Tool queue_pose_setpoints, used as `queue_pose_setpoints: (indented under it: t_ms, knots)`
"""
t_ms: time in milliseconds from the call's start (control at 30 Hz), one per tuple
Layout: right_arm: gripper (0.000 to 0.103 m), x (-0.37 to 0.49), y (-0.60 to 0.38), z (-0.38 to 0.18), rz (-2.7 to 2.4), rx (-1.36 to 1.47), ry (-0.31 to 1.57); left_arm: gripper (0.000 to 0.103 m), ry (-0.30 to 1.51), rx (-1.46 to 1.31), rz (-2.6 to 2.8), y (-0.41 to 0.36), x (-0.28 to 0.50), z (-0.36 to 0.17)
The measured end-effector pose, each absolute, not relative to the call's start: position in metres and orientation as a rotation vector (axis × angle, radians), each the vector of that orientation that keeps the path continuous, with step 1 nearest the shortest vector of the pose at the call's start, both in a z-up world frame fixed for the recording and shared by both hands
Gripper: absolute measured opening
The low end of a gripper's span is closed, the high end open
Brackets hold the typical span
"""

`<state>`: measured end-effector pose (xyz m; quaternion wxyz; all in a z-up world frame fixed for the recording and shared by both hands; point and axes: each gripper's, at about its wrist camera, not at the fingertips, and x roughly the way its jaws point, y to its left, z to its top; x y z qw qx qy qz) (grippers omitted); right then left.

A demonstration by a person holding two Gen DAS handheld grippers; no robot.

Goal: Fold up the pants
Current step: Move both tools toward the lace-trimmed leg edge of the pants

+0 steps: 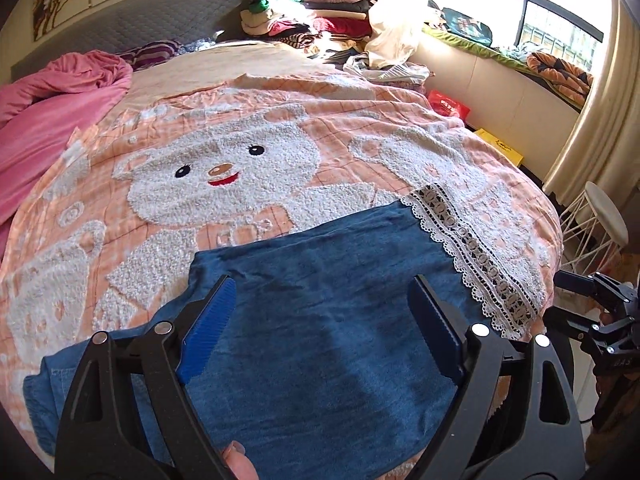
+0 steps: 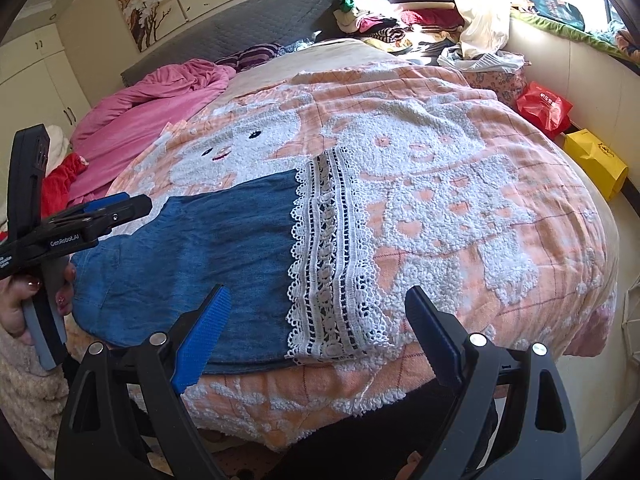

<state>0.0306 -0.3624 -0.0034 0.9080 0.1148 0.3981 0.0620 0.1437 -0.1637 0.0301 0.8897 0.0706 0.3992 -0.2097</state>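
Pants (image 2: pixel 192 256) lying part-folded on bed (image 2: pixel 460 208), lace hem (image 2: pixel 332 256) showing; left gripper (image 1: pixel 320 320), right gripper (image 2: pixel 316 328) both released, more folding judged left

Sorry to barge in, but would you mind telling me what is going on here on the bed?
A person holding a tool in each hand is folding blue pants with a white lace hem on a bear-patterned blanket. The pants lie flat, already folded over. The left tool hovers over the denim with its jaws wide apart and nothing gripped. The right tool is also open, above the lace end near the bed's edge, holding nothing.
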Motion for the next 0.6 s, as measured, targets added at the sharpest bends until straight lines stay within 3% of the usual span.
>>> queue_pose_setpoints:
  t_ms: [600]
  knots:
    - [0.088, 0.046, -0.373, -0.039, 0.139, 0.326, 0.902, 0.081, 0.921, 0.246, -0.63, -0.24, 0.225, -0.007]
